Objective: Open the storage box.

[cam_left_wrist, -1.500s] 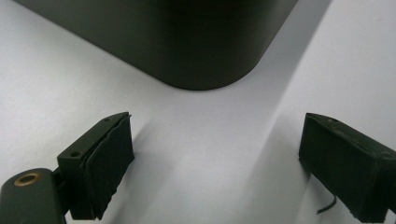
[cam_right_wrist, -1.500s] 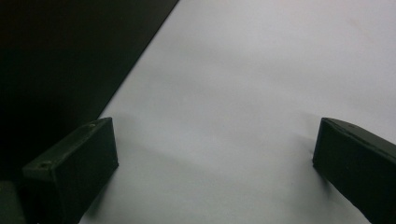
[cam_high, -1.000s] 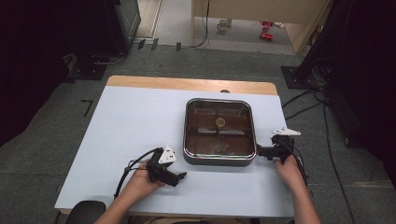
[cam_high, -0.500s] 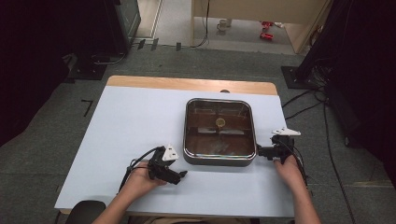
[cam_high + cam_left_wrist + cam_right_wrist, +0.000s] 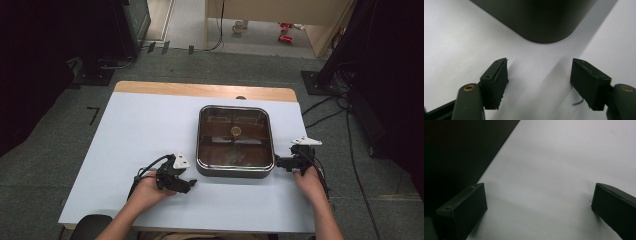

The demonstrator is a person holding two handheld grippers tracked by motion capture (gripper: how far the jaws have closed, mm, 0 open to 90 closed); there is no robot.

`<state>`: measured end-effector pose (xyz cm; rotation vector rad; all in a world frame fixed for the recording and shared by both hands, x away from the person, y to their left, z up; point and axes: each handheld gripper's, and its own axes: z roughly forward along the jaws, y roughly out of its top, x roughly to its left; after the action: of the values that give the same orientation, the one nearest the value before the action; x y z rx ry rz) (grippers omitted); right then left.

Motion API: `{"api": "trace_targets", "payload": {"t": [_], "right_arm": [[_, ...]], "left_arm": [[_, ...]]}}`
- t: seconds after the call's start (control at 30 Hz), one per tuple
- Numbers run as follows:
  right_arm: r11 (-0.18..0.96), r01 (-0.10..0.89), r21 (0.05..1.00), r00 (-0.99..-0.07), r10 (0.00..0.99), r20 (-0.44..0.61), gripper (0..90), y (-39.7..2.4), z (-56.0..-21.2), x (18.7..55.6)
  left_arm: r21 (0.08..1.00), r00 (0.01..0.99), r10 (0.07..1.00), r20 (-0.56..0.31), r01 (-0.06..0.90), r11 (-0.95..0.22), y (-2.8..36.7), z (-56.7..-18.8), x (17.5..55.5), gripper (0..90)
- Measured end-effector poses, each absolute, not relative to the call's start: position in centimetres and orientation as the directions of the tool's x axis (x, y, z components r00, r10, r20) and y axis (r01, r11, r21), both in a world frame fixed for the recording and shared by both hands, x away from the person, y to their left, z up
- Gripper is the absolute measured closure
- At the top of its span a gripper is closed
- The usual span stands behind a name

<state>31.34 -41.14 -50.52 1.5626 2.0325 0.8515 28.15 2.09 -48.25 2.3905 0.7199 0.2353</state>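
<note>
Here, nearest the person, the left gripper [image 5: 189, 184] lies low over the table [image 5: 130, 130], just short of the pan's near-left corner; its jaws have just been closing, yet they stand apart with nothing between them, only bare table. The right gripper [image 5: 278, 162] rests at the pan's right wall, near its front corner, jaws spread wide and holding nothing. Beyond them the square, dark pan [image 5: 235, 141] sits on the table right of centre, a small round yellowish object [image 5: 235, 131] inside it.
</note>
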Motion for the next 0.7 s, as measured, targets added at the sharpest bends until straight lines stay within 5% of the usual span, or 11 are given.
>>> {"api": "trace_targets", "payload": {"t": [0.7], "right_arm": [[0.175, 0.695, 0.697, -0.269, 0.963, 0.026, 0.0, -41.2, -50.5, 31.3]], "left_arm": [[0.656, 0.847, 0.528, -0.065, 0.435, -0.617, 3.1, -43.9, 28.1, 30.9]]}}
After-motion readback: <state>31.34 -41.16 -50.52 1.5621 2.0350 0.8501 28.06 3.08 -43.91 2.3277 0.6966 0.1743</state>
